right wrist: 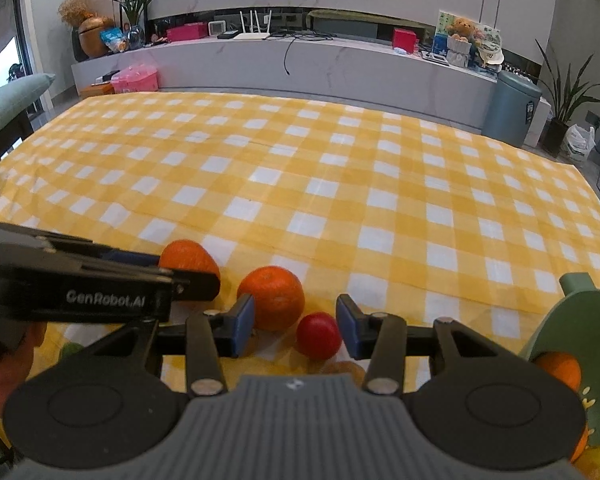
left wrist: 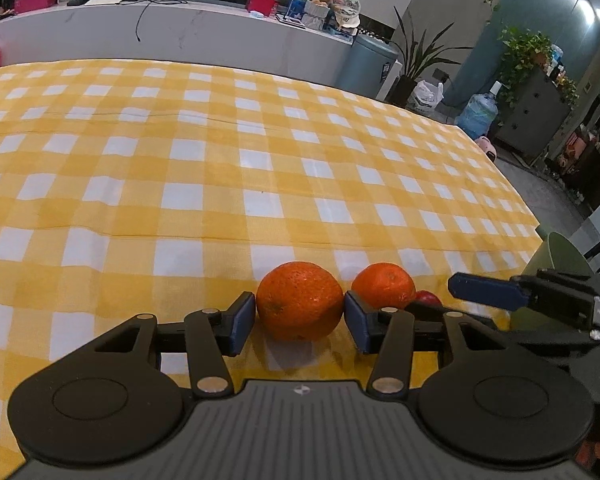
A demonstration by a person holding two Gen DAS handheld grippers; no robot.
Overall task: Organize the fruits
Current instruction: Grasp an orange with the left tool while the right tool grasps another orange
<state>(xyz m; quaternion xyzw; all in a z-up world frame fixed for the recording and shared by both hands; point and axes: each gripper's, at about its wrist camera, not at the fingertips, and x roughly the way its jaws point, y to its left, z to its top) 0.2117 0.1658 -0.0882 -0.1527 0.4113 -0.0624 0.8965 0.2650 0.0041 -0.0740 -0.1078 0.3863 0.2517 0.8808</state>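
Fruit between our right-hand fingers

Our right gripper (right wrist: 295,325) stands open over the yellow checked cloth (right wrist: 340,184), a small red fruit (right wrist: 317,336) just inside its right finger, an orange (right wrist: 274,297) by the left. The left gripper (right wrist: 172,270) reaches another orange (right wrist: 188,256). A green bowl (right wrist: 580,320) holds fruit.

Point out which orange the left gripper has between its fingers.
The larger orange, sitting on the checked cloth directly between the left gripper's blue pads. The smaller orange lies outside its right finger, beside the red fruit.
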